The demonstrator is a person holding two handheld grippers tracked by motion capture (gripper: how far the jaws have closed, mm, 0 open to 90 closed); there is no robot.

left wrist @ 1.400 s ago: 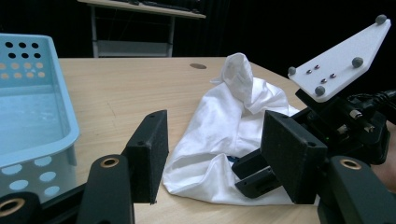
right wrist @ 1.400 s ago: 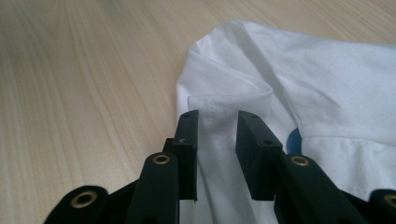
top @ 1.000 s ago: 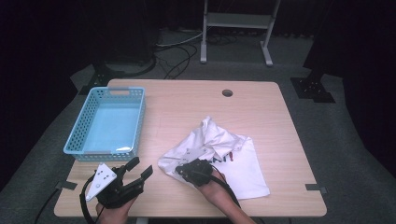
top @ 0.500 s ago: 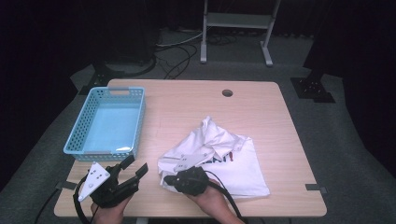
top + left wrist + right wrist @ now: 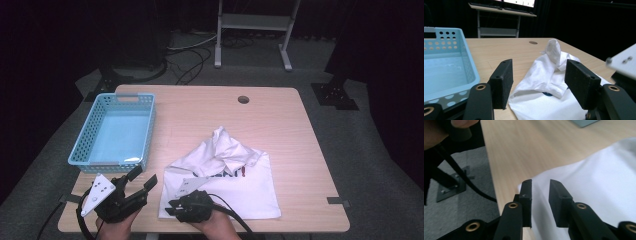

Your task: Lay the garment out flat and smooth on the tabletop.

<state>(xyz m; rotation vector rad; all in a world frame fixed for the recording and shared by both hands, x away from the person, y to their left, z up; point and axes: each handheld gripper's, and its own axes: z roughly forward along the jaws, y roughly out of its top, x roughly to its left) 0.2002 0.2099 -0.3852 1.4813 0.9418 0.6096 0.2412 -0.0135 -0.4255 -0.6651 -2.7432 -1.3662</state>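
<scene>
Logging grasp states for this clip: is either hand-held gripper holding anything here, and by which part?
Nothing is held. The left hand-held gripper is wide open; the right hand-held gripper straddles the near corner of the white shirt, jaws apart.

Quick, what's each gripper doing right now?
Left gripper: open, holding nothing.
Right gripper: open, jaws astride the white shirt's corner, not yet clamped.

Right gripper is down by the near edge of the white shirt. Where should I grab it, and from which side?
Take the white shirt at its near-left corner, coming in low from the table's near edge. That corner lies flat and single-layered, and the right gripper already has its jaws a little apart around it. The bunched top would probably just drag.
</scene>
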